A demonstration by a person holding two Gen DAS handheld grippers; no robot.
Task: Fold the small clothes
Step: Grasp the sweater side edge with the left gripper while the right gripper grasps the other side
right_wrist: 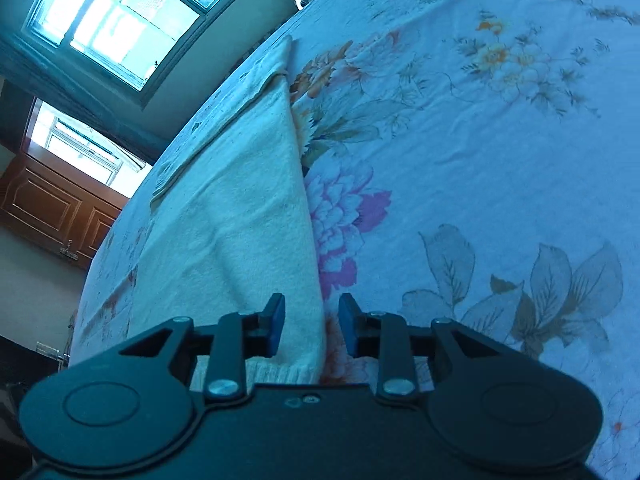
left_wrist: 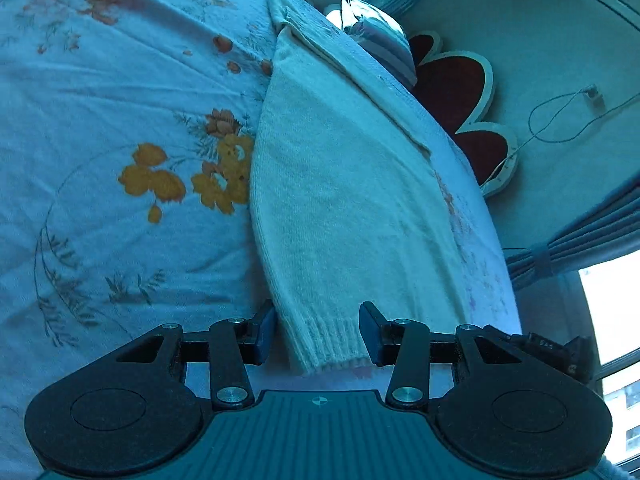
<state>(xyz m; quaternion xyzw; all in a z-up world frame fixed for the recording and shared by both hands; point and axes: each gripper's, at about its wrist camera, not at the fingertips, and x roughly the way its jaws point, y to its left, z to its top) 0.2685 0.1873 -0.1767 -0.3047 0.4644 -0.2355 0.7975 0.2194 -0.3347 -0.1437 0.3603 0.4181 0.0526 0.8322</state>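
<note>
A cream knitted sweater [left_wrist: 340, 184] lies folded into a long narrow shape on the flowered bed sheet [left_wrist: 100, 160]. Its ribbed hem points toward me in the left wrist view. My left gripper [left_wrist: 318, 332] is open, and the hem lies between its blue pads without being pinched. In the right wrist view the same sweater [right_wrist: 240, 208] runs away from me, with its straight folded edge on the right. My right gripper [right_wrist: 312, 326] is open too. It straddles that edge near the hem, left pad over the knit and right pad over the sheet [right_wrist: 480, 160].
The bed's edge runs just past the sweater. A striped cloth [left_wrist: 384, 40] sits at the far end. Beyond the edge are a red flower-shaped cushion [left_wrist: 452, 92], a thin cable [left_wrist: 560, 120] and curtains [left_wrist: 580, 240]. A window [right_wrist: 112, 20] and a wooden cabinet [right_wrist: 52, 208] are in the background.
</note>
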